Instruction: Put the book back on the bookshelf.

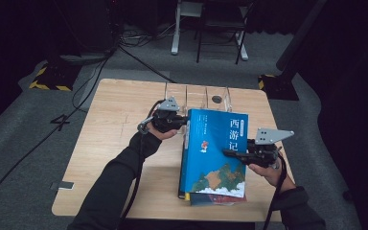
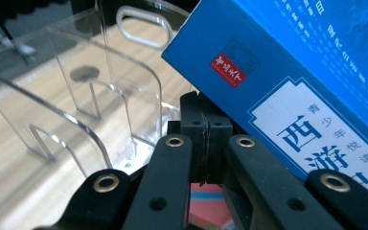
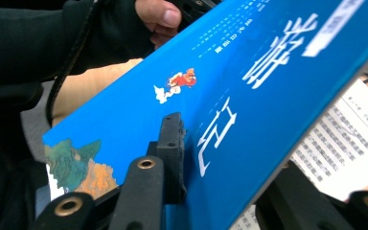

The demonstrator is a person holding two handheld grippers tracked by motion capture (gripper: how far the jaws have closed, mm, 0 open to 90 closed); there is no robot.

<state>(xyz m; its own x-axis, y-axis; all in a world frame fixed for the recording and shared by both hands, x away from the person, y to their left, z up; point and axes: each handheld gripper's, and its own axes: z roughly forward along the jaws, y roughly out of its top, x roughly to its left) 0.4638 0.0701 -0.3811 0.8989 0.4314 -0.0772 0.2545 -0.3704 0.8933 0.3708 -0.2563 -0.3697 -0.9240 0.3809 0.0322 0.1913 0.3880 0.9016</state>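
A blue book point(image 1: 215, 148) with a white title panel is held tilted above the wooden table point(image 1: 115, 143). My left gripper point(image 1: 186, 120) sits at the book's upper left edge. In the left gripper view its pads point(image 2: 203, 134) meet along a dark seam, with the book's point(image 2: 292, 57) edge against their tips; whether a thin edge is pinched between them is hidden. My right gripper point(image 1: 227, 153) is shut on the book's right edge. In the right gripper view one jaw point(image 3: 225, 177) lies on the blue cover point(image 3: 249, 96) and the other beneath it.
A clear acrylic book rack point(image 1: 199, 96) with upright dividers point(image 2: 76, 96) stands at the table's far edge, just beyond the left gripper. Another book with a reddish cover point(image 1: 211, 198) lies under the blue one. A printed page point(image 3: 345, 139) shows below the cover. Cables and chair legs lie on the floor behind.
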